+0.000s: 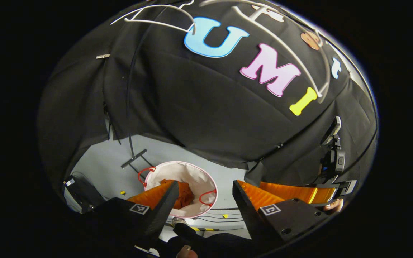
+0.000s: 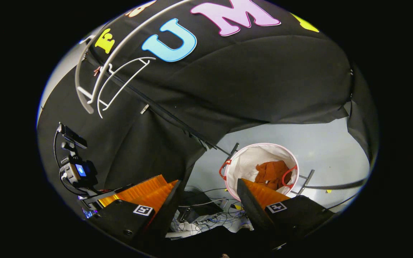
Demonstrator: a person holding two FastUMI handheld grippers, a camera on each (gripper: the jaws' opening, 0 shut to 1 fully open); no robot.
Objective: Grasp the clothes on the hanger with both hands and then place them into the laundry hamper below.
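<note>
In the left gripper view, the left tool (image 1: 203, 200) stood wide open with nothing between its fingers, held above the round white fabric laundry hamper with red handles (image 1: 201, 179) on the grey floor (image 1: 106, 168), the crumpled orange clothes (image 1: 184, 196) lying inside it. In the right gripper view, the bare white wire hanger (image 2: 120, 80) hung on the pale rail (image 2: 95, 77) at upper left, and the right tool (image 2: 209, 199) was likewise spread apart and empty

Tangled cables (image 2: 206, 218) sprawl across the grey floor (image 2: 321, 143) at six o'clock, a dark box (image 1: 79, 195) sits at eight o'clock (make unclear), yellow-black tape (image 1: 204, 229) runs at six o'clock.
</note>
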